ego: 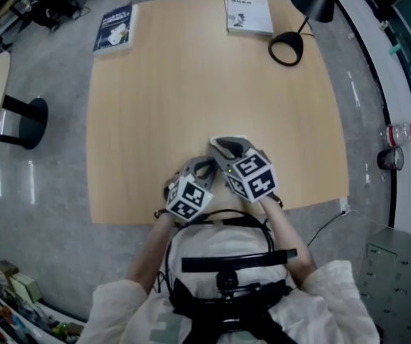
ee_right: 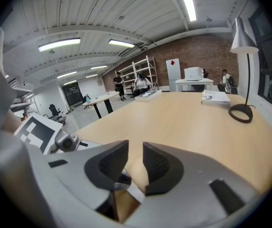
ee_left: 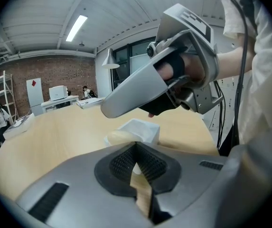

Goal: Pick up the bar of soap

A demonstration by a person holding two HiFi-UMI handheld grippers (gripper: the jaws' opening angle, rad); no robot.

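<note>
Near edge of the table [ego: 191, 84]. Right gripper [ee_right: 135, 148]: jaws narrowly apart, the cream bar of soap [ee_right: 136, 172] showing in the gap, apparently ungripped. Left gripper [ee_left: 136, 148]: jaw tips closed together, just short of the soap, which rests against a white wrapper [ee_left: 143, 129].

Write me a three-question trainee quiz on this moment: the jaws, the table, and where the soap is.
1. True or false: the right gripper has its jaws apart.
2. Multiple choice: what stands at the far right corner of the table? A) a kettle B) a black desk lamp C) a mug
3. Short answer: in the left gripper view, which gripper hangs just above the bar of soap?

Key: 1 true; 2 B; 3 the right gripper.
</note>
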